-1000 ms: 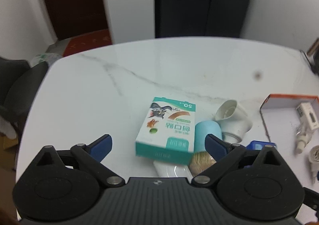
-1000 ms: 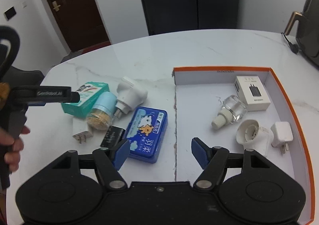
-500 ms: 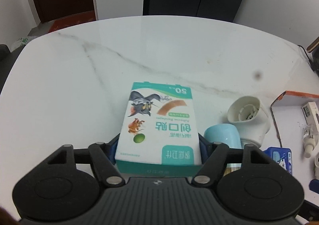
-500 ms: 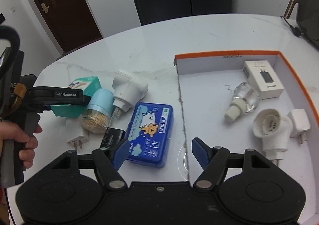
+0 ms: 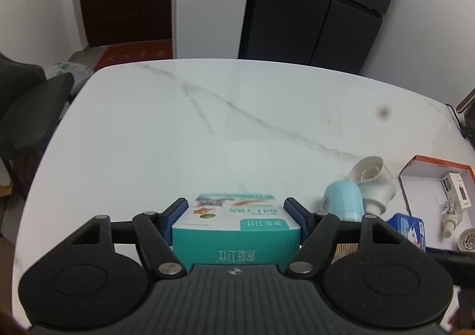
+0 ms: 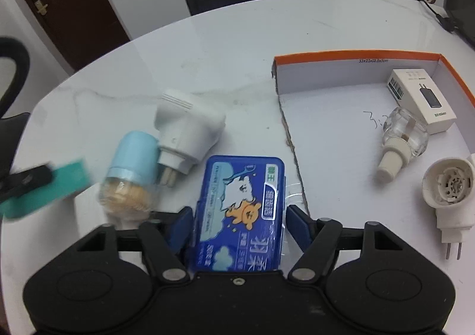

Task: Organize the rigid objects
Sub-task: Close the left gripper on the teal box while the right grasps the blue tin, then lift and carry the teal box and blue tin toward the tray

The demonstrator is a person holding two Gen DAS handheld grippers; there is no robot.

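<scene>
My left gripper (image 5: 236, 201) is shut on the teal plaster box (image 5: 234, 234), one pad on each long side. In the right wrist view that box (image 6: 59, 186) is a blur at the far left, away from the other items. The blue cartoon case (image 6: 240, 210) lies flat on the white table beside the orange-rimmed tray (image 6: 326, 55). My right gripper (image 6: 240, 211) straddles it. Its jaws are closing, with the pads close to the case's sides and not visibly pressing.
A blue-capped toothpick jar (image 6: 133, 168) and a white plug adapter (image 6: 187, 127) lie left of the case. The tray holds a white charger box (image 6: 421, 97), a clear bottle (image 6: 403, 136) and a round white plug-in (image 6: 448, 186). A dark chair (image 5: 32, 109) stands at the table's left edge.
The left gripper closed on the teal box and carried it away from the jar. The right gripper came down over the blue case and its jaws narrowed.
</scene>
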